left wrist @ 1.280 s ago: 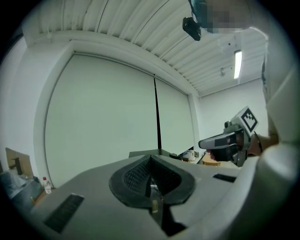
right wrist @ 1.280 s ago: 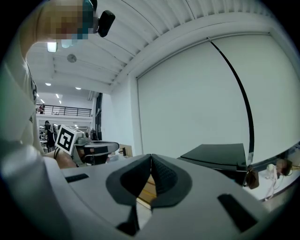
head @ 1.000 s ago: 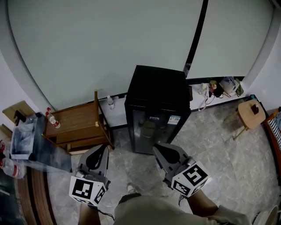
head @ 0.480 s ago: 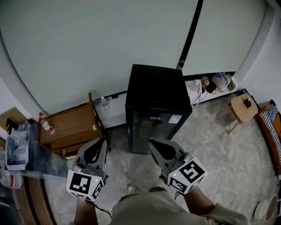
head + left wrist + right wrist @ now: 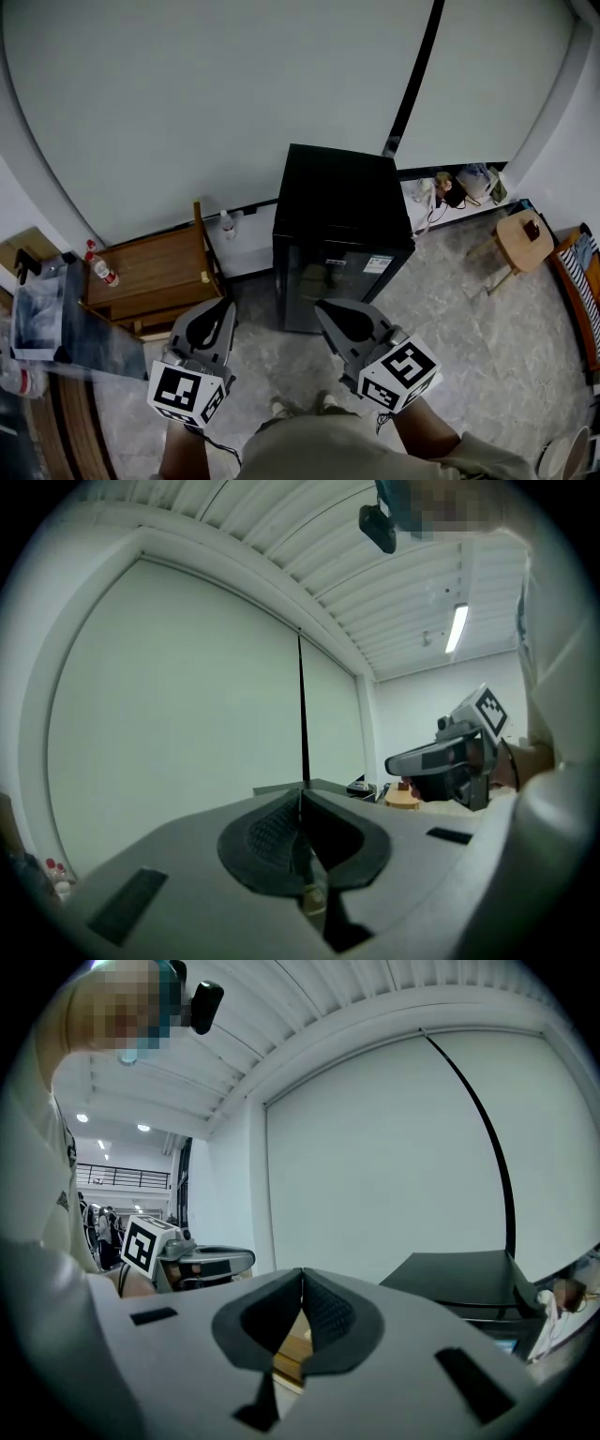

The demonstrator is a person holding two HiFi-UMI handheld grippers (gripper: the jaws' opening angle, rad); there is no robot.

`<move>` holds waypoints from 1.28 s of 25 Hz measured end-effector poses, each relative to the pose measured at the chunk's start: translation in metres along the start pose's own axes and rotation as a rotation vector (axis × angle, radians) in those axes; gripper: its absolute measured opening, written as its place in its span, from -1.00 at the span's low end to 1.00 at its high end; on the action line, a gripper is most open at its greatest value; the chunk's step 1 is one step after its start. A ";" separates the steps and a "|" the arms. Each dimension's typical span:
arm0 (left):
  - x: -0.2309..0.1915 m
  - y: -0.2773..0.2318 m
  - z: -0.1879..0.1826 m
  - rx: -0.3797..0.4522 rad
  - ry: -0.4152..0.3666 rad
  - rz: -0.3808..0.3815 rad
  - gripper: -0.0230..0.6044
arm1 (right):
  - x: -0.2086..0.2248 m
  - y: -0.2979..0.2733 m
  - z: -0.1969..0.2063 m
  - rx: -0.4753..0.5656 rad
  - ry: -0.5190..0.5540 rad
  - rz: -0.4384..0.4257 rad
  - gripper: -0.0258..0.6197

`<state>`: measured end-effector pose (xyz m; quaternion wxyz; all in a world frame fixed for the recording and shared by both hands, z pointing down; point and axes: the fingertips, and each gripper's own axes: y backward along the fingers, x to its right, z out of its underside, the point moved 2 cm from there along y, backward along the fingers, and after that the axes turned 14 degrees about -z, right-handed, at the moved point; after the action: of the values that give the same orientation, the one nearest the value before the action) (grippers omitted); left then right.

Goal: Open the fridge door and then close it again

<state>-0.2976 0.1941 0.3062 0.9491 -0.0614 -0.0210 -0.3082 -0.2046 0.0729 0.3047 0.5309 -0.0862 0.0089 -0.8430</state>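
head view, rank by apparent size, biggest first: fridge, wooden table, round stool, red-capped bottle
1. fridge
2. wooden table
3. round stool
4. red-capped bottle

The fridge's top sits nearer the camera than the table's, so its lead over the table is apparent only. The other gaps are plain.

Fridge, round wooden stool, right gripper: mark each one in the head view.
fridge [image 5: 342, 197], head view, on its black top.
round wooden stool [image 5: 517, 248], head view, on the seat.
right gripper [image 5: 322, 307], head view, at the tips of its shut jaws.
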 end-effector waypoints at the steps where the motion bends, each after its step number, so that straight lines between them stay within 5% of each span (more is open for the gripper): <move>1: 0.000 -0.002 0.002 -0.002 0.005 -0.006 -0.90 | 0.003 0.000 0.002 -0.002 -0.004 -0.001 -0.93; 7: 0.004 -0.014 0.005 -0.014 0.026 -0.012 -0.90 | 0.020 0.001 0.002 -0.005 -0.013 -0.008 -0.93; 12: 0.011 -0.030 0.006 -0.030 -0.011 0.011 -0.61 | 0.030 0.001 0.003 -0.008 -0.011 -0.019 -0.93; 32: -0.026 -0.143 -0.015 0.069 -0.023 0.083 -0.34 | 0.090 -0.014 0.010 -0.024 -0.035 -0.003 -0.93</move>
<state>-0.4029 0.0927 0.3044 0.9624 -0.0331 -0.0401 -0.2668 -0.2536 -0.0004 0.3286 0.5288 -0.1073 0.0095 -0.8419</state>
